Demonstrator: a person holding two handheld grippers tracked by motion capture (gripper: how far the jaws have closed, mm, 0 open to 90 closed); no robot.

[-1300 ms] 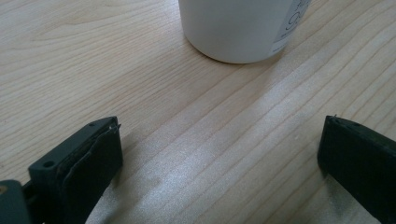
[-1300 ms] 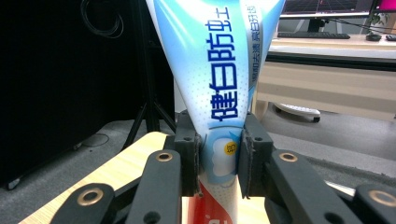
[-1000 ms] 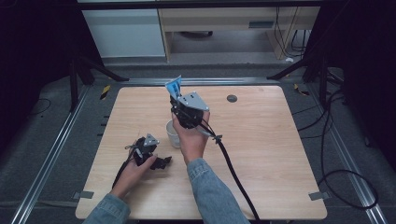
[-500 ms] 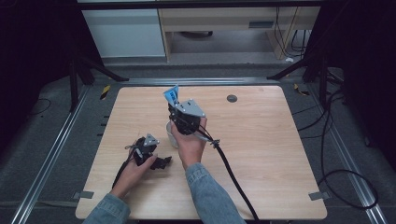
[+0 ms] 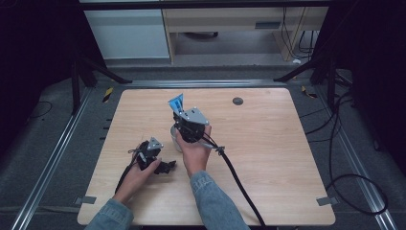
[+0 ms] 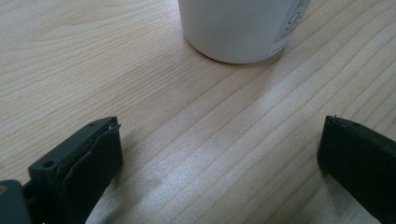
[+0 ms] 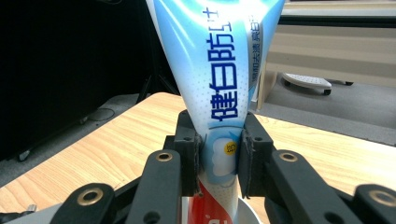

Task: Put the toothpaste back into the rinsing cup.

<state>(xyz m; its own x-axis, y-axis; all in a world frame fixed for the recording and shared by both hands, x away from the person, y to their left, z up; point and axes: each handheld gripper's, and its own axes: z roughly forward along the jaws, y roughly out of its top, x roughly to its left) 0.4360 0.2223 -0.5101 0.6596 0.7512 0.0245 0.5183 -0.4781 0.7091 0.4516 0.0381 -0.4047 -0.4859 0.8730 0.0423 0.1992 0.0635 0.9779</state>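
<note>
Two grippers are at work over the pale wooden worktop [image 5: 268, 158], and the job in hand looks like standing a toothpaste tube [image 7: 219, 70] in a white cup [image 6: 238, 28]. In the high view the right gripper [image 5: 184, 120] sits near the middle of the frame, its jaws clamped on the tube, whose blue flat end [image 5: 177, 103] sticks up toward the top of the picture. The right gripper view shows the grip closely: the two black jaws pinch the narrow waist of the tube just above its red lower part, and the cup's white rim [image 7: 247, 214] appears at the bottom edge, directly under the tube, so the lower end seems to be at or just inside the mouth. The left gripper [image 5: 165, 166] rests at lower left of centre, jaws spread wide and holding nothing; in its own view the cup stands at the top of the frame, well clear of both jaws. The tube is likely light and soft, its glossy skin slippery, and it dents under pressure, so the firmer stretch near the shoulder is the better place to hold it. The cup looks light enough to tip if the tube leans on its rim; the free gripper could steady its wall.
</note>
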